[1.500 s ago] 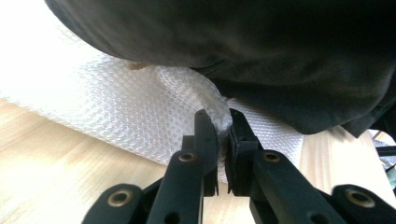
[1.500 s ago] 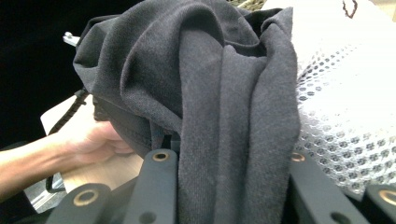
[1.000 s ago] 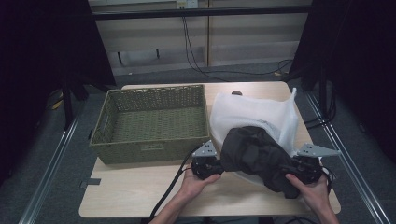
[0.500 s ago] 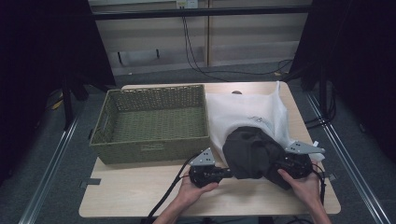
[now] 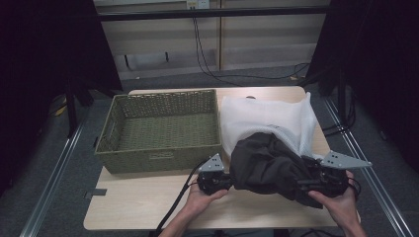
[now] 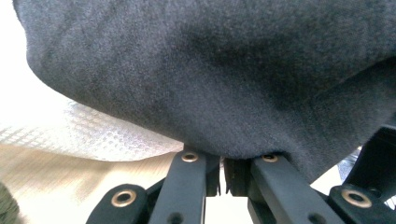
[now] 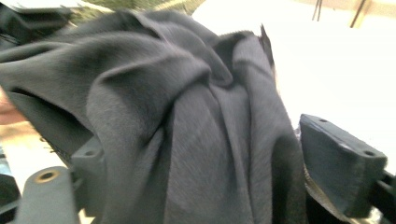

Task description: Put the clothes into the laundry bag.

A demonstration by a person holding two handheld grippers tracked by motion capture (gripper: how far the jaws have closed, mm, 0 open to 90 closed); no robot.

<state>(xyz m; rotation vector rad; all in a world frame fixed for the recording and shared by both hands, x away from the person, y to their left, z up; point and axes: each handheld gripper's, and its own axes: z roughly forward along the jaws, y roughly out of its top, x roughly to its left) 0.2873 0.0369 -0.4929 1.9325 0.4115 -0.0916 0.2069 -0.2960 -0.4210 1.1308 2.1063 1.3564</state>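
Note:
A dark grey garment (image 5: 267, 165) lies bunched at the mouth of a white mesh bag (image 5: 262, 116) on the right half of the table. My left gripper (image 5: 225, 180) is at the garment's left edge. In the left gripper view its jaws are shut on a fold of the dark garment (image 6: 233, 84), which hangs above the left gripper (image 6: 223, 163). My right gripper (image 5: 309, 180) is at the garment's right side. Its jaws have just been opening. In the right gripper view they stand wide apart, and the garment (image 7: 187, 121) lies loosely draped between them on the right gripper (image 7: 215, 163).
A green woven basket (image 5: 158, 159) stands on the left half of the wooden table (image 5: 143, 210), with nothing in it. The bag's right edge stands up near the table's right side. Black cables trail off the front edge between the forearms.
The right gripper's jaws have opened wide and the hand has risen a little. The bag's right edge, flat half a second ago, stands up again. The left gripper has kept its hold.

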